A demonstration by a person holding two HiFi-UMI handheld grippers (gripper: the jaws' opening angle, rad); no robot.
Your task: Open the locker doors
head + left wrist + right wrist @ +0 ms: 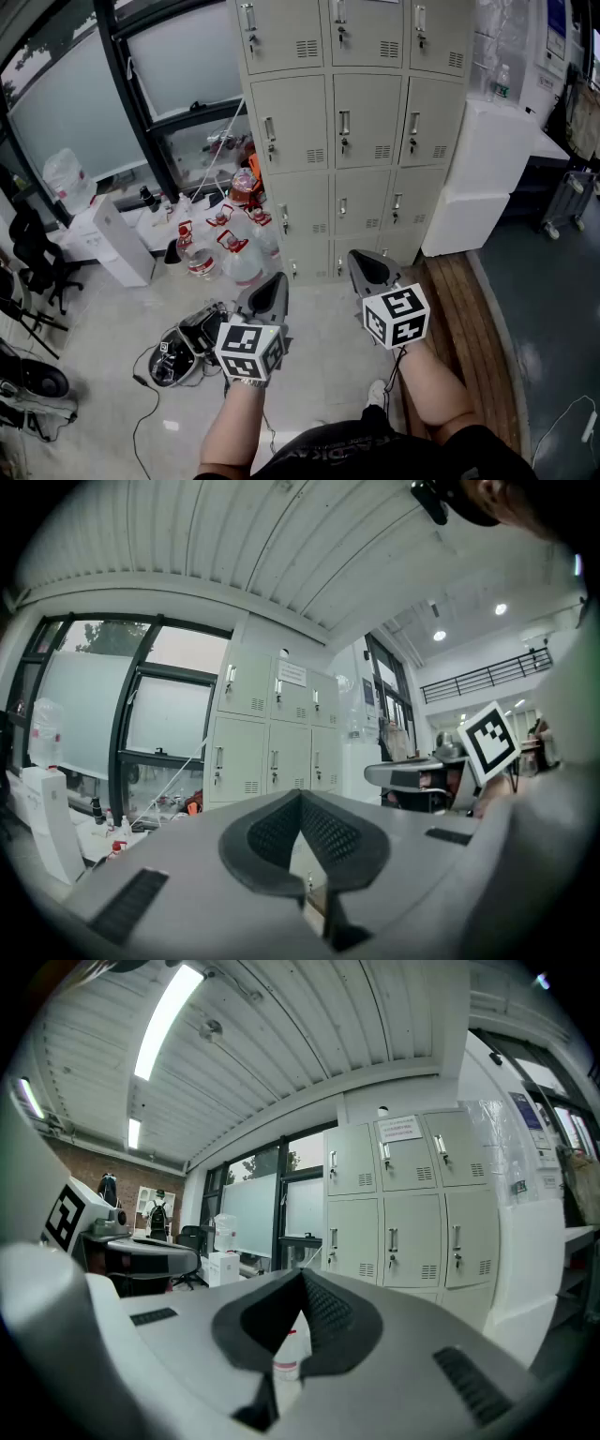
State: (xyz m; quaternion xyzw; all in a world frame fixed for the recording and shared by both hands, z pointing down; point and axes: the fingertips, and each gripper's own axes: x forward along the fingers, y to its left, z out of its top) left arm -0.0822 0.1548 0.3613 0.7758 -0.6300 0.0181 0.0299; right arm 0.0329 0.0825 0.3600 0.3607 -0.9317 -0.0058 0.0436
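The beige locker bank (366, 122) stands ahead with every visible door closed, each with a small upright handle (344, 124). My left gripper (273, 284) and right gripper (366, 265) are held side by side, level, some way in front of the bottom row and touching nothing. Both are shut, tips together, with nothing between them. In the left gripper view the lockers (272, 733) lie beyond my shut left gripper (300, 795). In the right gripper view the lockers (412, 1213) sit right of my shut right gripper (302, 1274).
Several water jugs (234, 253) crowd the floor left of the lockers. Cables and a dark device (178, 347) lie near my left side. White blocks (487, 173) stand right of the lockers beside a wooden strip (469, 319). A white dispenser (117, 239) and a chair (33, 253) are far left.
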